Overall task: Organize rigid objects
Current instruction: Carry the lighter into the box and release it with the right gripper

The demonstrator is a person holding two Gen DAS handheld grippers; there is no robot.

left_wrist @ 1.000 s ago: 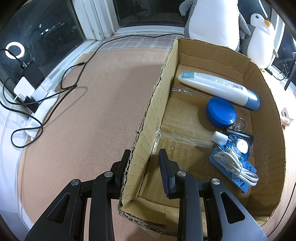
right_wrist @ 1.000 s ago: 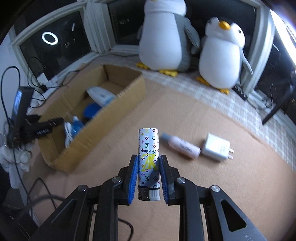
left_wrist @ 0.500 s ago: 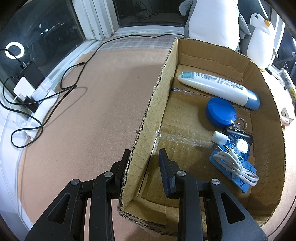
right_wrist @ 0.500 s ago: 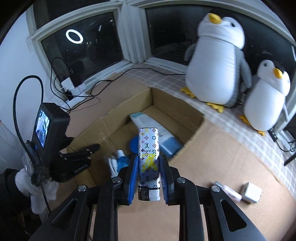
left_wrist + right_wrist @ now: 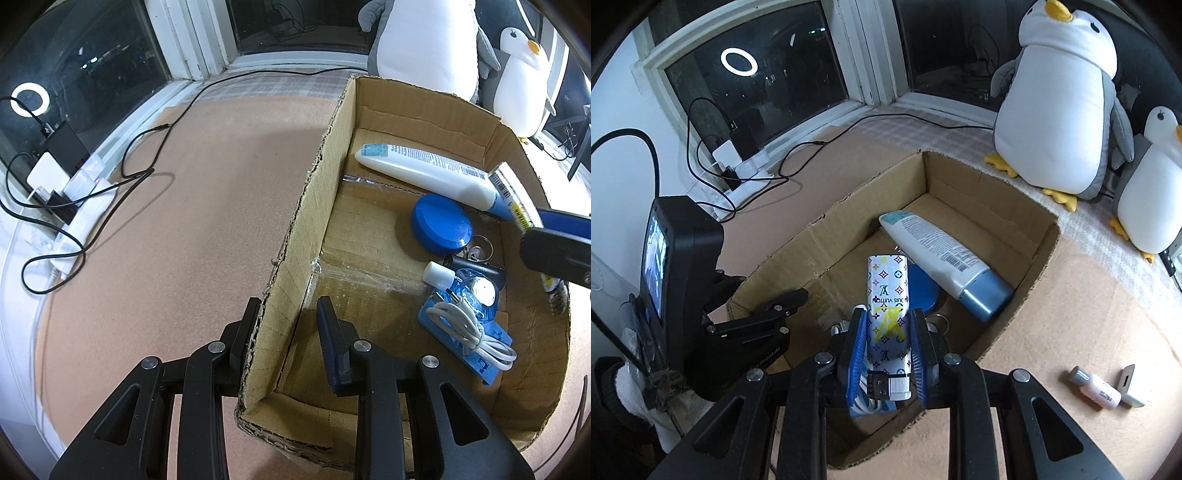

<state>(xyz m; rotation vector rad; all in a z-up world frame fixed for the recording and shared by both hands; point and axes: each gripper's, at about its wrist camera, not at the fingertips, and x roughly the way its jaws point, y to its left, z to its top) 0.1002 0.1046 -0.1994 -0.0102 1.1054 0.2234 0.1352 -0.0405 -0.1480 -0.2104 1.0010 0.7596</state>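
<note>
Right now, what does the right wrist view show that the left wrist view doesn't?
Only the right wrist view shows the right tool shut on the patterned lighter's printed face, plus the small pink bottle lying outside the cardboard box.

Only the left wrist view shows the left tool straddling the box wall, with the coiled white cable on the blue block.

Both show the box, the white tube, the blue lid and the two plush penguins.
</note>
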